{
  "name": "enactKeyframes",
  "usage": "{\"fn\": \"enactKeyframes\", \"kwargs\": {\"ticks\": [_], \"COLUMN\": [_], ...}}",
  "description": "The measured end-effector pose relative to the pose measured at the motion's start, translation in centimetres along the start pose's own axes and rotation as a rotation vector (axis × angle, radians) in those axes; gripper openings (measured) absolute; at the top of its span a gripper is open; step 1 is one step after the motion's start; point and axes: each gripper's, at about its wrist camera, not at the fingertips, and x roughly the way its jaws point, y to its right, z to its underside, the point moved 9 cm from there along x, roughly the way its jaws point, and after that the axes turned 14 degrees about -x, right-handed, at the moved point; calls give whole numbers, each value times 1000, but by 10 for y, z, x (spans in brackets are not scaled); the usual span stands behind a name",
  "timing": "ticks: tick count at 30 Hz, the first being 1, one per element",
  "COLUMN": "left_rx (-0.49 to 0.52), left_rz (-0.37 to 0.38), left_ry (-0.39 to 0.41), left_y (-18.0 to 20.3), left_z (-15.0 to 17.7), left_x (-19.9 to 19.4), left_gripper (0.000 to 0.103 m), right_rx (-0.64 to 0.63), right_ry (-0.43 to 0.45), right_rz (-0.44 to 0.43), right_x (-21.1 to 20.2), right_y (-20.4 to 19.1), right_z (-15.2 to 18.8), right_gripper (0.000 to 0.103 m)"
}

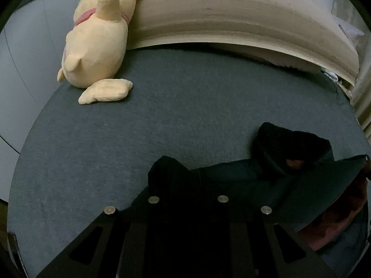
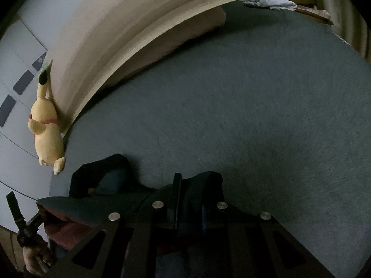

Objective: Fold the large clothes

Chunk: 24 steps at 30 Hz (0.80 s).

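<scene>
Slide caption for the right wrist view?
Right tool shut on a dark garment over grey bedding, yellow plush toy beyond.

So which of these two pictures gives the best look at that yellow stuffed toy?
The left wrist view: the yellow stuffed toy is large and close, against the beige headboard. The right wrist view shows it small, at the left edge.

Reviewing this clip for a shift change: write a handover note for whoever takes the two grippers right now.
Left gripper: shut on the dark garment.
Right gripper: shut on the same garment's fabric.
The garment hangs stretched between both grippers, just above the grey bed cover; its hood lies on the cover.
The yellow plush toy leans on the headboard, clear of the work.
Done: both holds are taken.
Left: lay it flat, then fold.
</scene>
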Motion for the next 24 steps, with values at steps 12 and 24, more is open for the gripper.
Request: {"fn": "enactKeyframes", "kwargs": {"ticks": [12, 24], "left_rx": [-1, -111], "left_rz": [-11, 108], "left_ry": [-20, -75], "left_y": [-1, -5], "left_z": [3, -4], "left_x": [11, -1], "left_gripper": [18, 31], "right_rx": [21, 213], "right_ry": [-29, 35], "right_rz": [8, -136], "right_x": [8, -13], "right_y": [6, 7], "right_z": [3, 2], "right_gripper": [14, 67]}}
